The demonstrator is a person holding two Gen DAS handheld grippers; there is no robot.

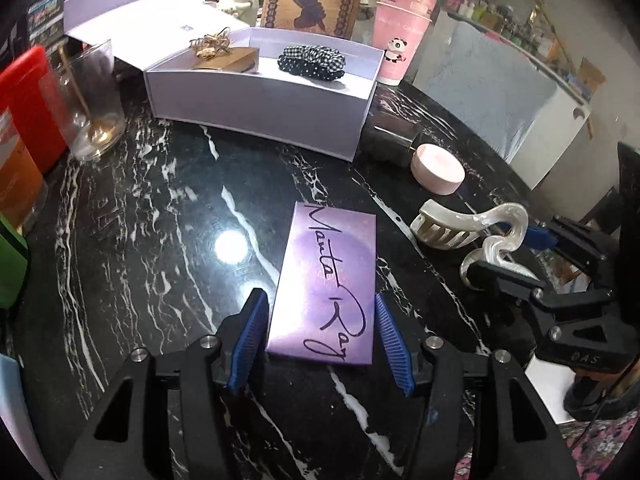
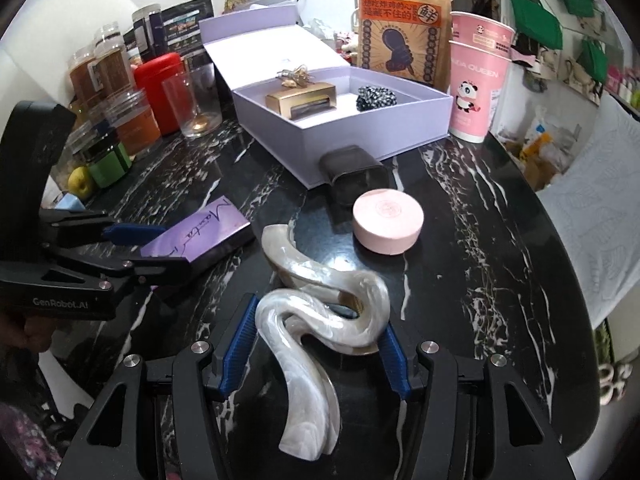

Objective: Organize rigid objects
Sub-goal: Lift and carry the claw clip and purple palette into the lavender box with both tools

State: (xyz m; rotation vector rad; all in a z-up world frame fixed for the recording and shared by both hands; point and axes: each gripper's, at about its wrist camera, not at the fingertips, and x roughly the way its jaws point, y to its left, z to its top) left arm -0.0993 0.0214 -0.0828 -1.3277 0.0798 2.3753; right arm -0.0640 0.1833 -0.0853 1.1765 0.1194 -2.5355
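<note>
Two claws (image 1: 320, 338) (image 2: 316, 346) straddle palette (image 1: 326, 280) and hair clip (image 2: 320, 312).

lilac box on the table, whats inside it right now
Inside the open lilac box sit a gold case with a gold hair clip on top, and a black-and-white scrunchie. The near wall hides part of the floor.

Black marble tabletop (image 2: 500, 220), white veining. Rear edge: brown paper bag (image 2: 402, 28) upright; stacked pink paper cups (image 2: 476, 92), panda print, just beside it. Left side: empty drinking glass (image 2: 194, 100), red canister (image 2: 158, 88), several lidded jars (image 2: 100, 68).
</note>
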